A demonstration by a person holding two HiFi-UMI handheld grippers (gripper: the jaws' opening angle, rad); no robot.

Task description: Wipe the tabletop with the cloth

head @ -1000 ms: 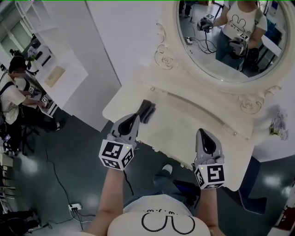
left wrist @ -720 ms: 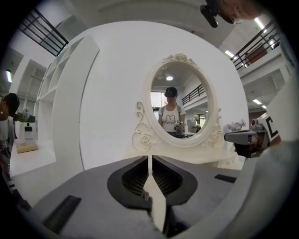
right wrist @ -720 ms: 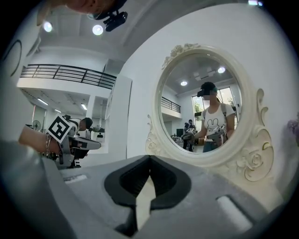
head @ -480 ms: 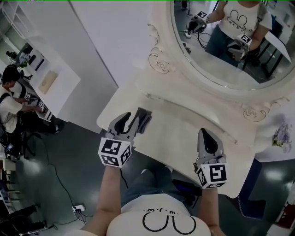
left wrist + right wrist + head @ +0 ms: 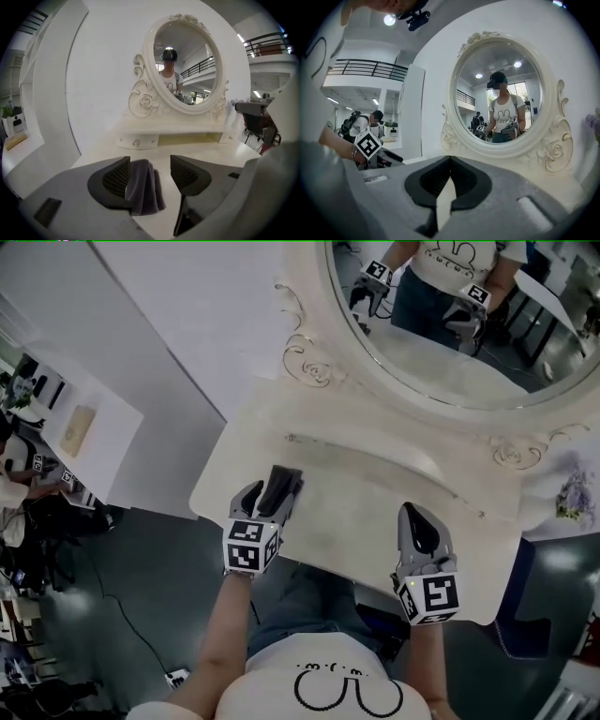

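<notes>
The dark grey cloth (image 5: 282,483) lies bunched in folds on the cream counter (image 5: 375,517), close to its front edge and toward its left corner. The left gripper (image 5: 269,495) reaches in over that front edge and tilts down at the cloth. In the left gripper view its 2 jaws stand spread and have just been opening. The cloth (image 5: 143,186) sits between them, lying against the inner face of the left-hand jaw, with bare counter showing between it and the other jaw. Neither pad squeezes it.

The right gripper (image 5: 415,514) hangs over the counter's front edge nearer the right corner, well apart from the cloth, pointing toward the back of the counter. In the right gripper view (image 5: 450,158) its 2 jaws are pressed together at the tips with nothing held between them.

At the back edge of the counter stands an oval mirror (image 5: 450,343) in a carved cream frame, above a low raised shelf (image 5: 375,451). The glass reflects the person holding both grippers. To the counter's left, past a white wall, another person (image 5: 17,474) sits at a white desk.
</notes>
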